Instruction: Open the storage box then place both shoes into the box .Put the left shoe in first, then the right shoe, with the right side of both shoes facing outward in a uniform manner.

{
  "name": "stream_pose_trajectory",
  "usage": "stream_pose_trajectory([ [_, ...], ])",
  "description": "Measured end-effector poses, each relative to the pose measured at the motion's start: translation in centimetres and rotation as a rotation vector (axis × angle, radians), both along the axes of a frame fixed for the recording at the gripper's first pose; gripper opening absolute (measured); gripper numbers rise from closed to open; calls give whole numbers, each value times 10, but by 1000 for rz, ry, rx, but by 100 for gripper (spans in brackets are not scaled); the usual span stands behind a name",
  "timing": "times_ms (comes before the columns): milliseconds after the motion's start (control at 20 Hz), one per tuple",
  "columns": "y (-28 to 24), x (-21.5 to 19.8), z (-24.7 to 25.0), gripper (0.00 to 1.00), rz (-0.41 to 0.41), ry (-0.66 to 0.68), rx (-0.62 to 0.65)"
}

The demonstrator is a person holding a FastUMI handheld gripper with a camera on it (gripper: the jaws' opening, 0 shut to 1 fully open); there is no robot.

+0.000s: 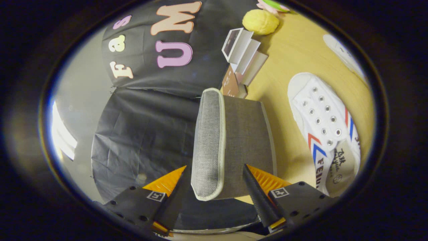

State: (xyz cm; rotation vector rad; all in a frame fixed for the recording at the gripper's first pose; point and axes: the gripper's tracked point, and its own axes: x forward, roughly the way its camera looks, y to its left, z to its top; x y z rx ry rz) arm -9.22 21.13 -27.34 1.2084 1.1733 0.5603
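Tool (214,192) spread wide around the grey box lid (209,144); white shoe (322,130) alongside.

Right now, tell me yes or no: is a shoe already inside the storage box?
No. The white shoe lies on the wooden table beside the grey storage box, whose lid sits between the open gripper fingers.
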Motion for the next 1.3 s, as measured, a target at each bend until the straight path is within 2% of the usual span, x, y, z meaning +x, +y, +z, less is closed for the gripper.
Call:
stream_pose_trajectory([
  [100,9,0,-2,97,5,13,17],
  [350,16,-11,-2,63,58,45,53],
  [450,22,-2,4,49,21,40,82],
  [550,17,-3,4,35,22,47,86],
  [650,17,-3,5,35,29,52,82],
  [700,15,-2,14,35,24,36,120],
  [750,20,7,11,27,-17,40,97],
  [900,20,4,19,5,30,-1,69],
  [1000,17,4,26,4,56,-39,32],
  [1300,31,17,79,3,86,-121,48],
])
